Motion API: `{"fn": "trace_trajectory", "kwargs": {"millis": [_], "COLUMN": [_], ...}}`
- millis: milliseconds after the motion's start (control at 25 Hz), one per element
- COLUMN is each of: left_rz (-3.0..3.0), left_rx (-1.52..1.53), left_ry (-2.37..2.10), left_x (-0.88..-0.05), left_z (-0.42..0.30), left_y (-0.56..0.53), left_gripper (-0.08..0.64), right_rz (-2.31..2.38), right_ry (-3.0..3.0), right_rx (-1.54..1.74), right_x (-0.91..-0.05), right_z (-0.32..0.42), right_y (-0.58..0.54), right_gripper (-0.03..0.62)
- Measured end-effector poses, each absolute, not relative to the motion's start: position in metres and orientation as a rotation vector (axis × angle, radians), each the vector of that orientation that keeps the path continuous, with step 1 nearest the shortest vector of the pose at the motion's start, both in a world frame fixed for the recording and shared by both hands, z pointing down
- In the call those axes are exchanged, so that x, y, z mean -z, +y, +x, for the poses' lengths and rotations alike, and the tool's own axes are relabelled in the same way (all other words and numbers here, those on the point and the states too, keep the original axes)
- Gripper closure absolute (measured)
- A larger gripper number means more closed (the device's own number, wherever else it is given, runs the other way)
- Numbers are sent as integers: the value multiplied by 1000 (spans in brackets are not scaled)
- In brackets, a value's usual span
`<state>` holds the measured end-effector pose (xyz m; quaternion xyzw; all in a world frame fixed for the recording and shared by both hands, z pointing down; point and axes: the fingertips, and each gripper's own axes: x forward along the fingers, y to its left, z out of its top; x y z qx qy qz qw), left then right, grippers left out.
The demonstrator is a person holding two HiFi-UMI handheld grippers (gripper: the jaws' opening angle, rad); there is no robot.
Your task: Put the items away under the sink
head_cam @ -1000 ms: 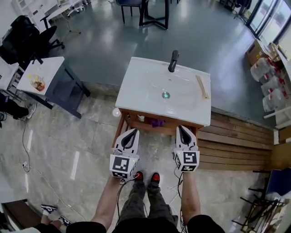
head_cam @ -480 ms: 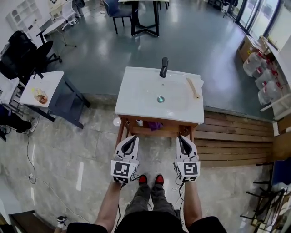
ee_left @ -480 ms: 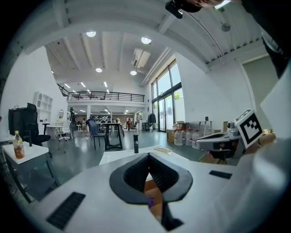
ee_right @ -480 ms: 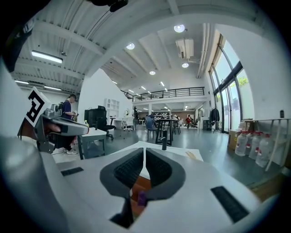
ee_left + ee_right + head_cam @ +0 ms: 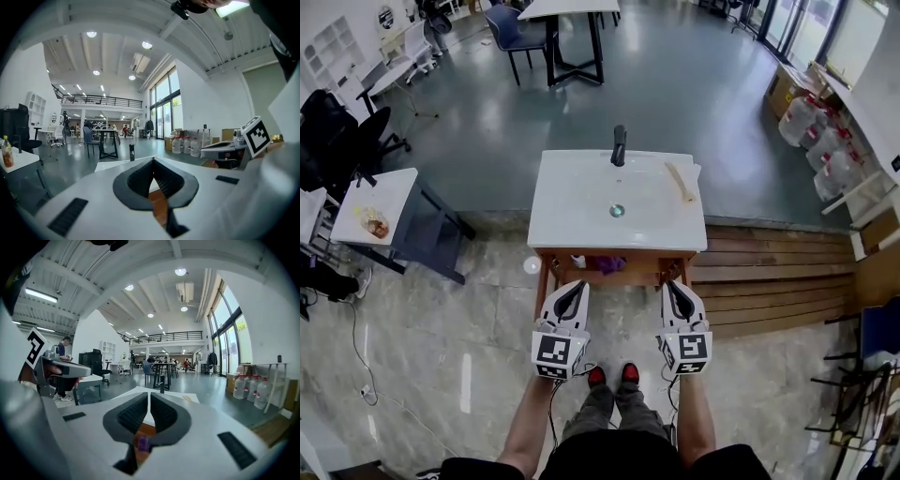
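A white sink (image 5: 581, 202) with a black tap (image 5: 620, 145) tops a wooden cabinet. On the shelf under it lie a purple item (image 5: 607, 264) and a small white item (image 5: 578, 262). A pale wooden stick (image 5: 680, 182) rests on the sink's right side. My left gripper (image 5: 577, 284) and right gripper (image 5: 671, 286) hover side by side in front of the cabinet, both shut and empty, short of the shelf. In the right gripper view the purple item (image 5: 142, 443) shows below the closed right gripper (image 5: 149, 393). The left gripper (image 5: 153, 159) points at the sink's front.
A round white thing (image 5: 532, 265) lies on the floor by the cabinet's left leg. Wooden decking (image 5: 769, 272) runs along the right. A small white table (image 5: 370, 211) with food stands at left, water jugs (image 5: 811, 122) at back right. The person's red shoes (image 5: 609, 375) are below the grippers.
Both grippers have drawn back from the cabinet front and risen a little, staying shut. The sink now sits farther off in the head view and more of the room shows.
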<state>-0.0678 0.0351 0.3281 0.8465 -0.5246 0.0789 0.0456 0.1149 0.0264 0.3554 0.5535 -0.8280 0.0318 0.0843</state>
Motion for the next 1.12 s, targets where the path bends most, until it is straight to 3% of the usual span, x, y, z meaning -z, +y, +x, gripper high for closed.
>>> {"fn": "trace_trajectory", "kwargs": {"millis": [680,1120], "left_rz": [2740,2742], "left_rx": [-233,-260], "left_ry": [-1410,-1354], "left_x": [-308,-328], "left_z": [-27,42], "left_y": [-8,-88], "left_gripper": [554,554], "right_rz": [1885,1883], "right_ry": [-2333,-2282], "right_rx": [-63,-55], "right_x": [-335,-354], "right_z": [162,227], "right_y": [2,-81], "right_gripper": [552,552]}}
